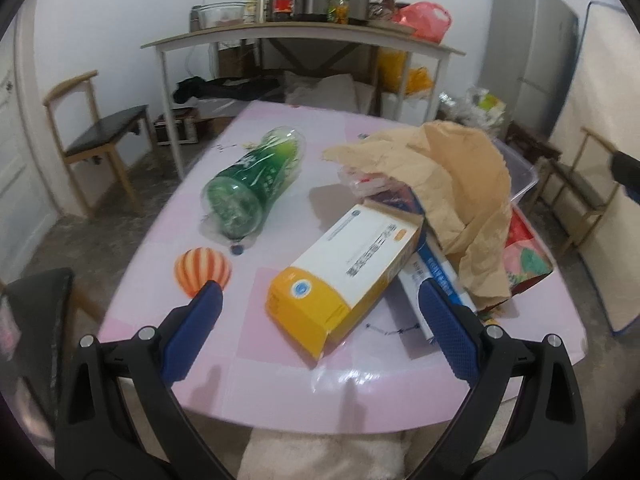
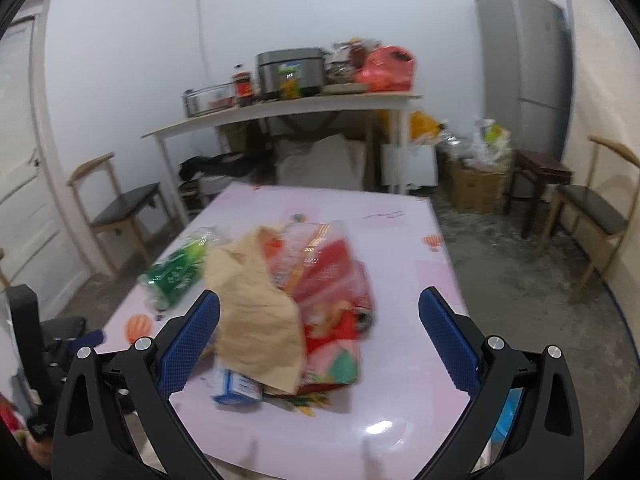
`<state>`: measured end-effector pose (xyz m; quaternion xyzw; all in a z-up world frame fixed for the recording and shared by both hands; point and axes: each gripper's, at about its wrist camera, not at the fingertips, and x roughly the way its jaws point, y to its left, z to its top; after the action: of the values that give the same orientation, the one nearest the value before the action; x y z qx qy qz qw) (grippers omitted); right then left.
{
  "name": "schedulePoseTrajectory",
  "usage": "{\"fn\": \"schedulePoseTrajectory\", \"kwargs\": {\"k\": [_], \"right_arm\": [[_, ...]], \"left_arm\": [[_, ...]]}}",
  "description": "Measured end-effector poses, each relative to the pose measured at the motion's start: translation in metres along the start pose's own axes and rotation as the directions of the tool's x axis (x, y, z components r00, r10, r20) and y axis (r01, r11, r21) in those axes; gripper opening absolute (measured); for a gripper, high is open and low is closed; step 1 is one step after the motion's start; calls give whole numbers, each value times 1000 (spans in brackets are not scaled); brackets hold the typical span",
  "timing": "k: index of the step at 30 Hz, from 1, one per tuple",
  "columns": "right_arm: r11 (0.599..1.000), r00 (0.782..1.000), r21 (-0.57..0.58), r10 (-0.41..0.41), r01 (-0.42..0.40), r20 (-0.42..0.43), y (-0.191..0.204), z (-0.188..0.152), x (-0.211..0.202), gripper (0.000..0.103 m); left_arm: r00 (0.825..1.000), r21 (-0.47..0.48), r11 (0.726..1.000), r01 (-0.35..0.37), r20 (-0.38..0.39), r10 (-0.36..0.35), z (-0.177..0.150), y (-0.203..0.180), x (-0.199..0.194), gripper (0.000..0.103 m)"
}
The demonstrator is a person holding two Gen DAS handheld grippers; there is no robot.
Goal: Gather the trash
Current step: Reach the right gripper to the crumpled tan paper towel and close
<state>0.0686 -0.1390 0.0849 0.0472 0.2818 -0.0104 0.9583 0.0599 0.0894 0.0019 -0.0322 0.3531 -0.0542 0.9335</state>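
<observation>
Left wrist view
Left gripper [image 1: 320,292]: fingers spread wide apart, holding nothing, above the near edge of the table [image 1: 280,384].
Yellow and white box [image 1: 344,268]: lies on its side near the near edge, between the two blue fingertips [image 1: 208,300], one end flap open toward the camera; not touched by either finger.
Green plastic bottle [image 1: 252,184]: lies on its side toward the left edge of the table, crushed, apart from the box.
Brown paper [image 1: 452,192]: crumpled, heaped at the right side of the table, draped over the other litter.
Blue and white carton [image 1: 436,280]: flat under the yellow box and the paper, beside the right fingertip.
Red wrapper [image 1: 524,248]: at the right edge, partly under the paper.
Clear plastic tub [image 1: 520,172]: behind the paper near the far right corner, mostly hidden.

Right wrist view (blurred)
Right gripper [image 2: 320,312]: fingers spread wide apart, empty, above the near edge of the table.
Brown paper [image 2: 256,316]: in the middle of the table, just beside the left fingertip [image 2: 200,320]; contact cannot be told.
Red wrapper [image 2: 328,292]: beside and under the paper, between the fingers.
Green plastic bottle [image 2: 176,272]: on its side near the left edge.
Blue and white carton [image 2: 236,390]: sticks out from under the paper toward the near edge.
Left gripper [image 2: 80,344]: a small part shows at the left border.
</observation>
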Motion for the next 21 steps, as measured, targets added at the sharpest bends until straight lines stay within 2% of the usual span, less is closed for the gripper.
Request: {"fn": "schedulePoseTrajectory", "kwargs": {"k": [3, 8, 12, 17, 21], "right_arm": [[998, 999, -45, 32, -32, -15, 16, 12, 13, 96], [990, 997, -127, 58, -65, -58, 47, 32, 42, 86], [981, 985, -159, 87, -111, -150, 62, 40, 74, 73], [974, 967, -193, 71, -119, -243, 71, 50, 115, 65], [974, 950, -199, 44, -110, -308, 72, 52, 141, 53]], "left_arm": [[998, -1, 999, 54, 33, -54, 2, 5, 6, 95], [992, 22, 995, 99, 78, -100, 5, 10, 15, 95], [990, 50, 992, 119, 70, -122, 5, 11, 24, 95], [987, 61, 986, 155, 43, -158, 3, 15, 36, 94], [985, 84, 983, 165, 27, -168, 3, 13, 45, 95]]}}
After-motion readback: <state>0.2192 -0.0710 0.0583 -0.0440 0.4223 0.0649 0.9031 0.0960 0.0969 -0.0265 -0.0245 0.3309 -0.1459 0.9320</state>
